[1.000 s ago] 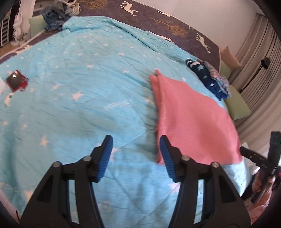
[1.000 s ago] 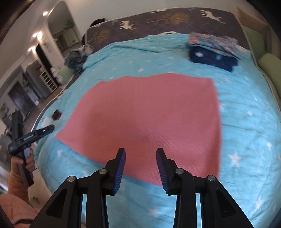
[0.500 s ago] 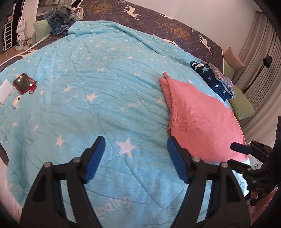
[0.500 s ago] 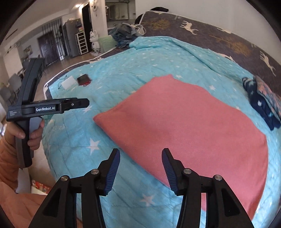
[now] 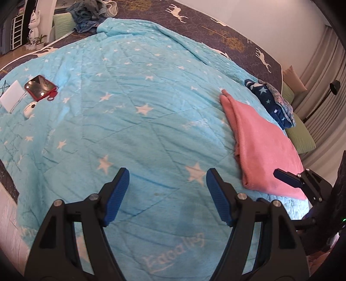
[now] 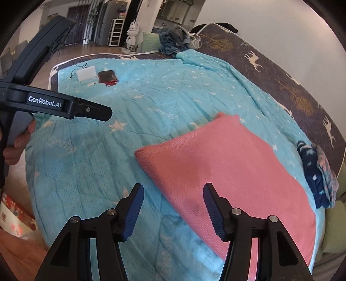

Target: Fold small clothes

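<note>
A pink folded garment [image 5: 263,149] lies flat on the light blue star quilt [image 5: 129,121], at the right of the left wrist view; it also shows in the right wrist view [image 6: 227,164]. My left gripper [image 5: 167,194] is open and empty, above bare quilt to the left of the garment. My right gripper [image 6: 173,205] is open and empty, just in front of the garment's near edge. The left gripper [image 6: 90,112] also shows from the side in the right wrist view.
A stack of folded dark blue star clothes [image 5: 272,103] sits beyond the pink garment. A red phone [image 5: 40,87], a white card [image 5: 12,95] and a small white item [image 5: 29,109] lie at the quilt's left. Loose clothes [image 5: 90,13] are heaped by the headboard.
Both grippers have drawn back from the pink garment and opened wider. The left view has swung left over bare quilt; the right view has swung so the garment lies right.
</note>
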{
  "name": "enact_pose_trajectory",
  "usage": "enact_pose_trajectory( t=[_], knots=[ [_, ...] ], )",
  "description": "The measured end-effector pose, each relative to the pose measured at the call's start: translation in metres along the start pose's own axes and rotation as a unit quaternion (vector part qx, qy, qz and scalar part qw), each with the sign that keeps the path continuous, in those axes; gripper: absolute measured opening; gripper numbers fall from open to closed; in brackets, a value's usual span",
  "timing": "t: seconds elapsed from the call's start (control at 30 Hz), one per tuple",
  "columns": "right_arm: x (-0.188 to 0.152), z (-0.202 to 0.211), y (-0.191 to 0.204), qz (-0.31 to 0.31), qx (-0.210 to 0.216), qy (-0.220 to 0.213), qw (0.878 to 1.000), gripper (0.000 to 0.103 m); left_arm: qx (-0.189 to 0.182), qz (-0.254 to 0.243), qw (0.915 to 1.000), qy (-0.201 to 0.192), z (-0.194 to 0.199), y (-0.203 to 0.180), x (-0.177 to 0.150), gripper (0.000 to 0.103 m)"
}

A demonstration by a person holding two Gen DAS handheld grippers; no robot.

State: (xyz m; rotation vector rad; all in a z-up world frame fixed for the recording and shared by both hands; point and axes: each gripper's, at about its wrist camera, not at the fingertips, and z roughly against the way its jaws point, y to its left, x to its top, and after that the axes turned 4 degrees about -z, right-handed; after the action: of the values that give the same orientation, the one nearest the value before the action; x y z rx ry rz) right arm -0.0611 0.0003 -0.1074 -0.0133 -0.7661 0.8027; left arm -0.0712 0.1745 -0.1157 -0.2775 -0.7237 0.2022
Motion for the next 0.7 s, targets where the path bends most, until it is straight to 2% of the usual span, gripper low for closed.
enact_pose_trajectory(
  t=[0.13,0.37,0.43,0.47,0.5,0.6,0.7],
  knots=[
    [0.003,-0.015,0.010,0.020,-0.046,-0.020,0.999,0.058,0.000,0.003,1.0000,-0.002,0.001,0.005,0.002,0.074],
    [0.015,-0.028,0.011,-0.001,-0.067,-0.036,0.997,0.055,-0.001,0.010,0.9999,-0.012,-0.004,0.012,0.014,0.074],
    [0.018,-0.031,0.009,-0.009,-0.067,-0.036,0.997,0.041,-0.006,0.011,0.9999,-0.011,-0.006,0.011,0.019,0.074],
    [0.019,-0.032,0.007,-0.017,-0.059,-0.032,0.998,0.014,-0.010,0.010,0.9998,-0.010,-0.008,0.010,0.021,0.074],
    [0.018,-0.031,0.005,-0.026,-0.054,-0.028,0.998,0.009,-0.015,0.008,0.9998,-0.009,-0.009,0.007,0.024,0.074],
    [0.018,-0.020,-0.018,-0.092,-0.008,-0.040,0.995,0.007,-0.054,-0.004,0.9986,-0.002,-0.018,-0.005,0.035,0.074],
    [0.015,-0.008,-0.046,-0.165,0.037,-0.048,0.985,0.007,-0.097,-0.008,0.9951,0.017,-0.036,-0.021,0.051,0.075]
  ],
)
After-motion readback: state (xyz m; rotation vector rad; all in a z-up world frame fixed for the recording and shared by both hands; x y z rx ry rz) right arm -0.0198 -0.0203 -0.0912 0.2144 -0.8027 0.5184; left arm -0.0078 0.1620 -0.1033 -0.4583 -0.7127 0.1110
